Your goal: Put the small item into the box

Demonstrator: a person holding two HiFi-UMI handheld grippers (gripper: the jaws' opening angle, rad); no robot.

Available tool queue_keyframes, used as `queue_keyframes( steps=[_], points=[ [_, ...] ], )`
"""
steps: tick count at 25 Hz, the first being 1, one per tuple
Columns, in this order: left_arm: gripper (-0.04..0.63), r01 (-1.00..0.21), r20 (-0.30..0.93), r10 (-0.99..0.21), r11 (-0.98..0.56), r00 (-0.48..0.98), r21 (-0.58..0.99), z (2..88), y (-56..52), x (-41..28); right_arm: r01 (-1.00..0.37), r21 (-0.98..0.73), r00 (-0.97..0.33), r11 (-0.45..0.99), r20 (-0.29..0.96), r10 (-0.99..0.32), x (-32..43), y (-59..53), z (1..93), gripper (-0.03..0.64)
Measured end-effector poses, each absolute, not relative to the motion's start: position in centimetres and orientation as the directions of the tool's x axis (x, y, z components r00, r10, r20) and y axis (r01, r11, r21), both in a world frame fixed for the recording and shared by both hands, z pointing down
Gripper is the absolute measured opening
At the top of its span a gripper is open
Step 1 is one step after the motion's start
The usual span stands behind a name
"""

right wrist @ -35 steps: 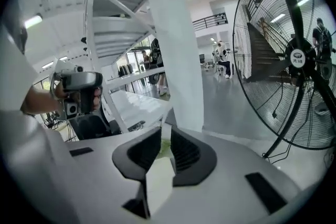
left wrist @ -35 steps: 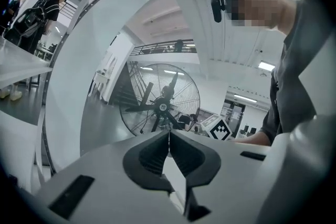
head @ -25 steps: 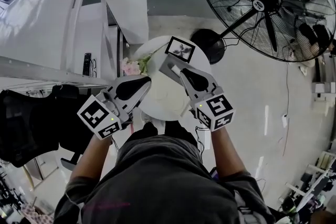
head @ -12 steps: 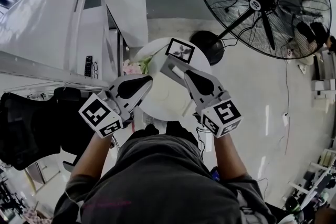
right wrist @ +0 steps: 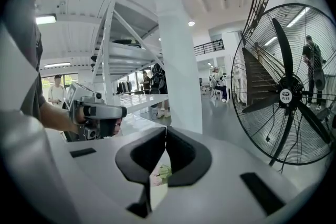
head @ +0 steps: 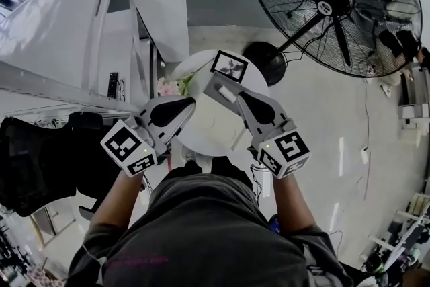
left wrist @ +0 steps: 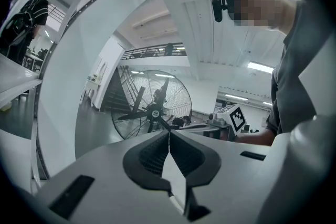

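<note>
A round white table (head: pixel 201 134) stands below me. At its far edge sits a black-edged square box (head: pixel 229 66) with a plant picture on top. My right gripper (head: pixel 211 85) hovers over the table just in front of that box; its jaws have just been closing and now meet, shut, with nothing seen between the pads (right wrist: pixel 178 157). A small pale block (head: pixel 227 93) shows on top near its tip; whether it is held I cannot tell. My left gripper (head: pixel 191 103) hangs over the table's left edge, level, pads (left wrist: pixel 152 157) pressed together on nothing.
Pink flowers (head: pixel 168 86) lie at the table's far left. A slim pale piece (head: pixel 236 138) rests at its right edge. A big floor fan (head: pixel 329 7) stands beyond the table to the right. White shelving (head: pixel 74 44) runs along the left, with a black chair (head: pixel 33 158).
The right gripper has lifted a little, its marker cube sliding toward the lower right of the head view. The left gripper has stayed where it was.
</note>
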State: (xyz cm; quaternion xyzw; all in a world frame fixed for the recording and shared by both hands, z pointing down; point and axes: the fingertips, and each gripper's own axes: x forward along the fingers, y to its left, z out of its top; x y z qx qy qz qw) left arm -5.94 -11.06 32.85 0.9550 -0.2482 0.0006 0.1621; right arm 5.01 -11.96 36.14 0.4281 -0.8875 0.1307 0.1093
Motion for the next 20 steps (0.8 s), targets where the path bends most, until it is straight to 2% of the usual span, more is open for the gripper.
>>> queue_keyframes(
  steps=[20],
  points=[
    [0.021,-0.492,0.093,-0.49,-0.811,0.867,0.316,33.3,-10.5,-4.7,-0.783,-0.161,-0.617,0.6,0.317,-0.72,6.3,-11.7,37.3,0.021]
  ],
)
